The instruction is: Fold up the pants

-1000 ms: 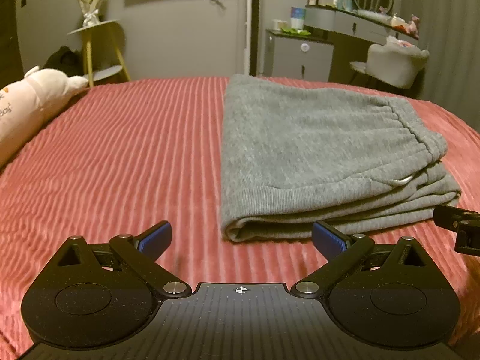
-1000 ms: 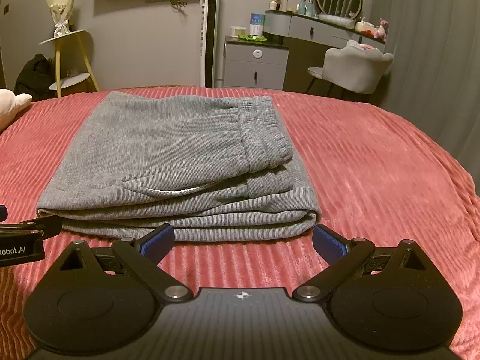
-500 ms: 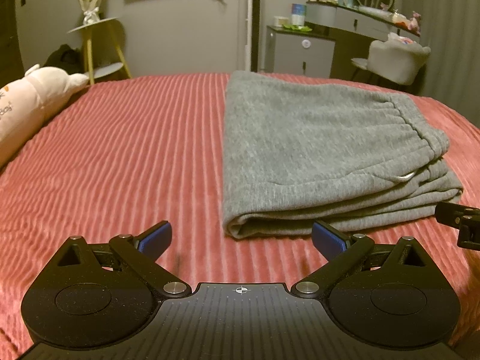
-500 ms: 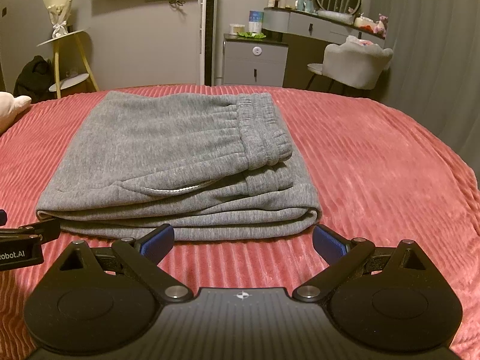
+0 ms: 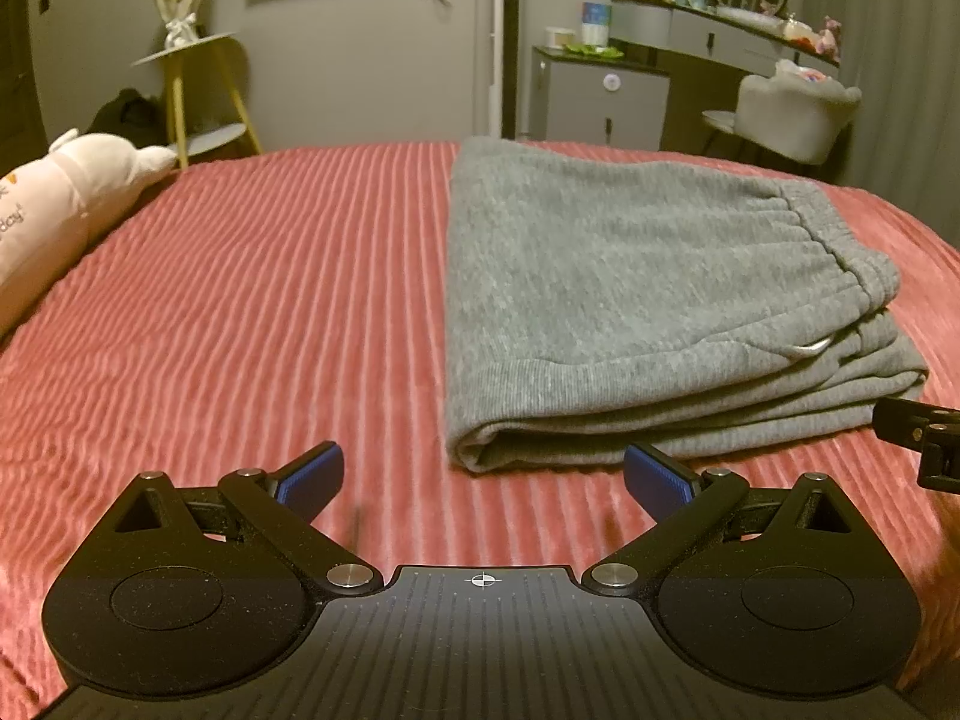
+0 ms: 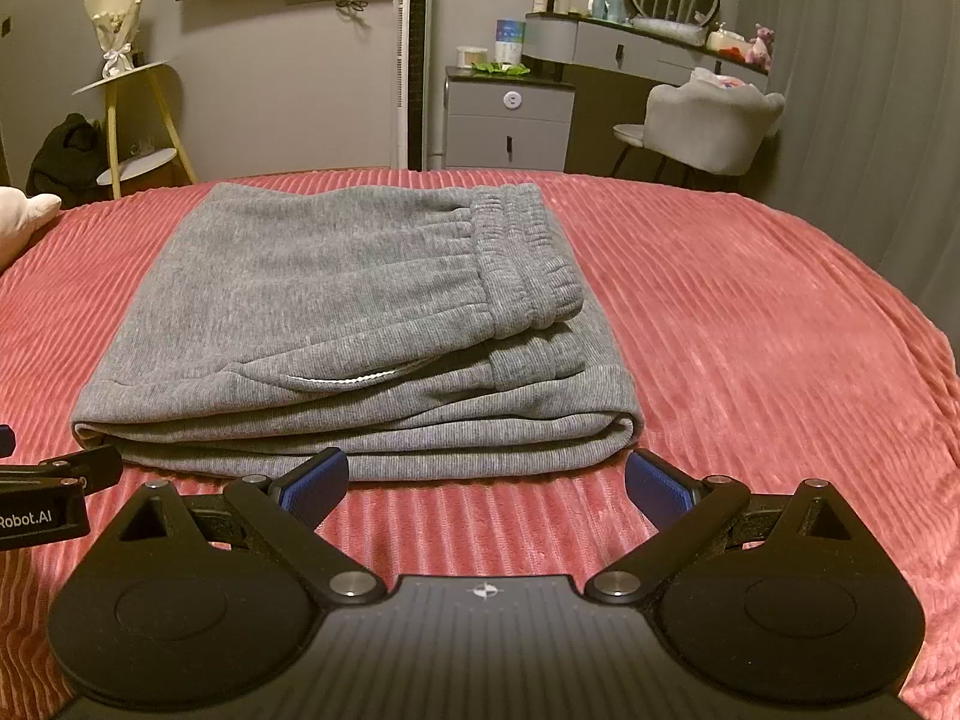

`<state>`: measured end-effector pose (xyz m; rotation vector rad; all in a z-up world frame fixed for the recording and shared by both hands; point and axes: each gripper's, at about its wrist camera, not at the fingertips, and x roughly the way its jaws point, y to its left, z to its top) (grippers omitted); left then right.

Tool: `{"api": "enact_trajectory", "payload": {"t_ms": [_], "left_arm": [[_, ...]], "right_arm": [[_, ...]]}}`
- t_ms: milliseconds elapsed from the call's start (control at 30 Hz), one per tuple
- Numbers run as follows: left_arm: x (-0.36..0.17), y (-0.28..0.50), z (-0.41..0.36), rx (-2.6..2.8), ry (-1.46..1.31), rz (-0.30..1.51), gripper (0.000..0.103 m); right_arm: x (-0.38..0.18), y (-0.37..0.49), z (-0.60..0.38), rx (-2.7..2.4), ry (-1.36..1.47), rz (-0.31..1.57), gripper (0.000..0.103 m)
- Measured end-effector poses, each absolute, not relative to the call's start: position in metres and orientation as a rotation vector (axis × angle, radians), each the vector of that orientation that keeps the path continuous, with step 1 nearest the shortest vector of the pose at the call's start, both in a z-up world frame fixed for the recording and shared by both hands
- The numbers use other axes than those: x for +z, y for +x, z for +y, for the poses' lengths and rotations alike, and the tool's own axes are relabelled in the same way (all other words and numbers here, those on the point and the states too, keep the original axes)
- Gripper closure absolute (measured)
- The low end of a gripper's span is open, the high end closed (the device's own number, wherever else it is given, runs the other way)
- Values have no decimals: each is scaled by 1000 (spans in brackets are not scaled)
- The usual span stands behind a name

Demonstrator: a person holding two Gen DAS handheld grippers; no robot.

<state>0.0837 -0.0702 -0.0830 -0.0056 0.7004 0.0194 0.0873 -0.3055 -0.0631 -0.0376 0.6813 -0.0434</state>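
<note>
The grey sweatpants (image 6: 336, 312) lie folded into a thick, layered rectangle on the red ribbed bedspread (image 6: 750, 330), elastic waistband (image 6: 528, 258) on top at the right end and a pale drawcord tip (image 5: 810, 348) peeking from a side fold. The right gripper (image 6: 486, 480) faces the stack's near edge with its jaws spread wide and holding nothing; the left gripper (image 5: 483, 474) sits at the stack's left corner, equally wide and empty. The knit looks soft, limp and fairly heavy for cloth, not slippery, so layers would likely sag and slide apart if pinched singly. Any further fold probably wants both grippers biting through all layers at the near corners, though the left view is slightly blurred there.
</note>
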Motion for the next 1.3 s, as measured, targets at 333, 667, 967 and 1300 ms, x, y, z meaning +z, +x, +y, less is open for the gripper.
{"api": "enact_trajectory", "payload": {"t_ms": [333, 667, 967, 1300], "left_arm": [[-84, 84, -70, 19, -6, 703, 1], [-83, 84, -70, 20, -2, 704, 1], [-84, 85, -70, 21, 2, 704, 1], [-84, 84, -71, 26, 18, 696, 1]], "right_arm": [[-63, 87, -304, -45, -42, 679, 4], [-63, 87, -304, -47, -42, 677, 4], [-63, 87, -303, -48, -43, 677, 4], [-63, 87, -303, -48, -43, 677, 4]]}}
